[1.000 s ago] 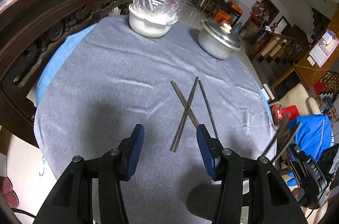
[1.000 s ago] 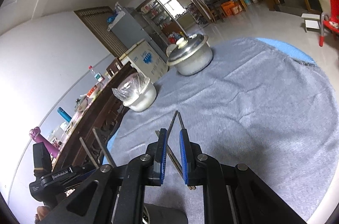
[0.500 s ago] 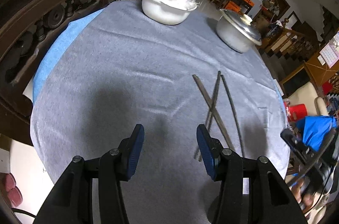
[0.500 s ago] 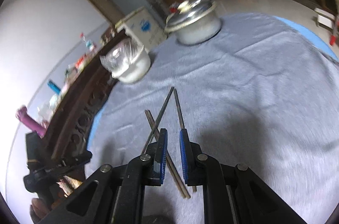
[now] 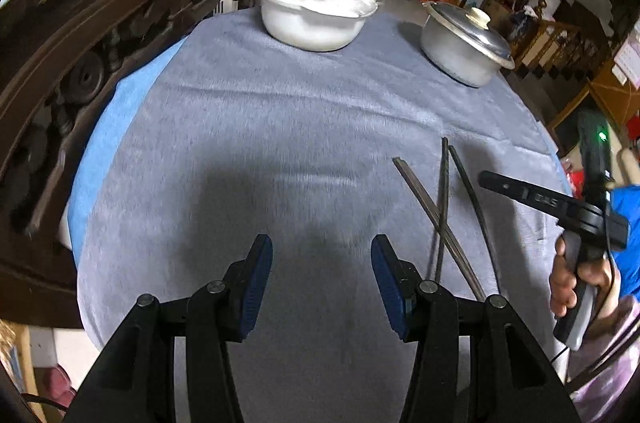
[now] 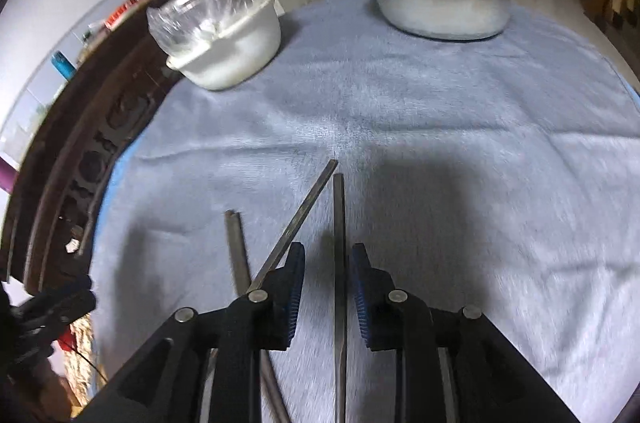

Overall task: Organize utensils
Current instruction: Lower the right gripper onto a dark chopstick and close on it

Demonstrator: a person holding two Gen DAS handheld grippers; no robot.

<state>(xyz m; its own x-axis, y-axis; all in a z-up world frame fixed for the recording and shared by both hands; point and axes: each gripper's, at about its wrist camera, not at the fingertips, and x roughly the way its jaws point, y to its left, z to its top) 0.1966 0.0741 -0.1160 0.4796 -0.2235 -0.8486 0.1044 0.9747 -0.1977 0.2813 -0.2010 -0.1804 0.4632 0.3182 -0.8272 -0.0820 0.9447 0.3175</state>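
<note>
Chopsticks on the grey-clothed tabletop, one lying between the parted right claw.

Three dark chopsticks lie toward the tabletop's near edge: two cross each other, the third runs straight beside them. The right claw's jaws have just been opening; the straight stick sits in the gap, the pads not visibly pressing it. The left claw hangs released over bare cloth, the sticks just to its right. A plastic-covered white bowl and a lidded metal pot stand at the far edge.
</note>
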